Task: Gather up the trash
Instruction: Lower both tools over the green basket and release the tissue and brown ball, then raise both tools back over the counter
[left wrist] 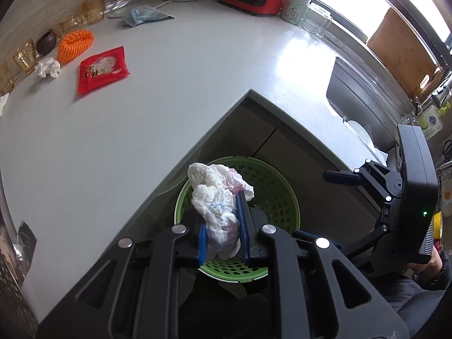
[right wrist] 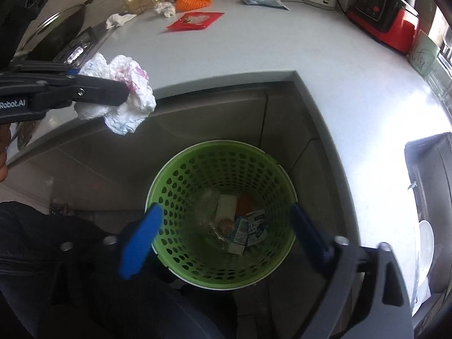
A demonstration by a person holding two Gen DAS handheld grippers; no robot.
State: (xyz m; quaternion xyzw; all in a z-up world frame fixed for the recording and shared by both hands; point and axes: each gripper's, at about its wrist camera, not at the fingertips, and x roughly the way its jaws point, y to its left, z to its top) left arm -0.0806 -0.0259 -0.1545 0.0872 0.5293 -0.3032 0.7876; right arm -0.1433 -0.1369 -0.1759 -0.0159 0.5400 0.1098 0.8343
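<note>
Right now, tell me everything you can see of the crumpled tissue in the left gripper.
The crumpled tissue is a wrinkled white paper wad with pink stains and faint blue print. It is pinched between the blue pads of the left gripper, which is shut on it, and it bulges out past the fingertips. In the right wrist view it hangs beside the counter edge, up and to the left of the green basket, not over its opening. Nothing else touches it.

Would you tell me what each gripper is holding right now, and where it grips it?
The left gripper pinches the crumpled tissue across its middle. The right gripper is open and empty above the bin.
</note>
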